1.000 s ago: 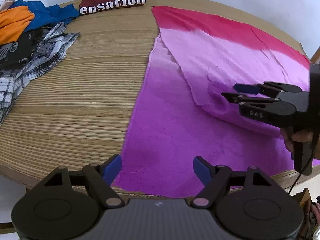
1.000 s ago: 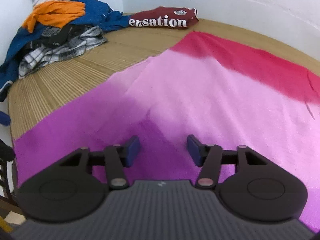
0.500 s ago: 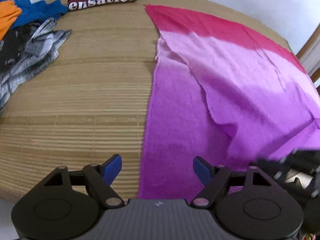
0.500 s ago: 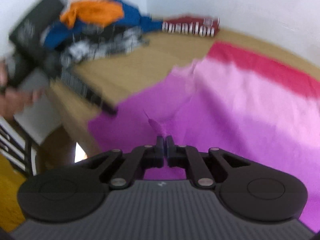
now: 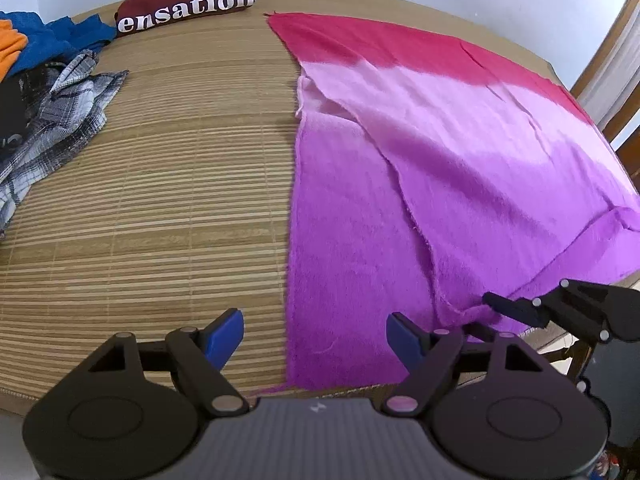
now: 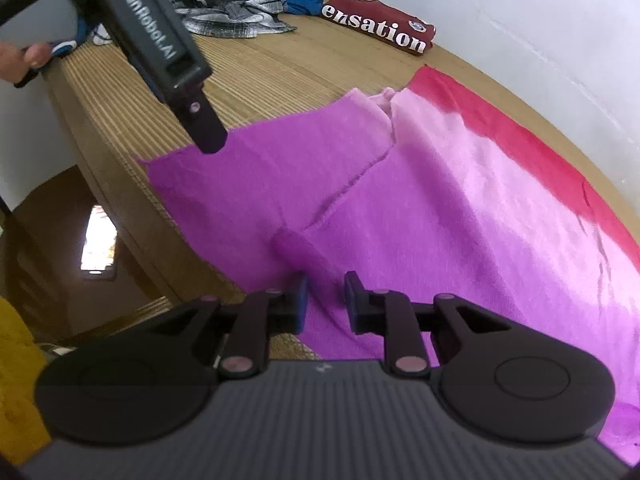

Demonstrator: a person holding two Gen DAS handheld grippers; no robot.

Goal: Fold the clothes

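Note:
A large cloth that shades from red through pink to purple (image 5: 460,152) lies spread on the bamboo-mat table (image 5: 160,184). It also shows in the right wrist view (image 6: 460,200). An upper layer overlaps a lower one along a slanting edge. My left gripper (image 5: 315,336) is open and empty, just above the cloth's near left corner. My right gripper (image 6: 325,298) has its jaws partly apart around a raised purple fold at the cloth's near edge. The right gripper also shows in the left wrist view (image 5: 496,304), touching that fold.
A folded maroon shirt with white lettering (image 5: 188,4) lies at the far edge. A pile of plaid, blue, orange and black clothes (image 5: 48,92) covers the table's left side. The table's front edge (image 6: 120,196) drops to a dark floor.
My right gripper closed on the cloth's near edge, pulled it back toward the table edge, and its jaws now stand partly apart. My left gripper moved nearer the cloth's left corner.

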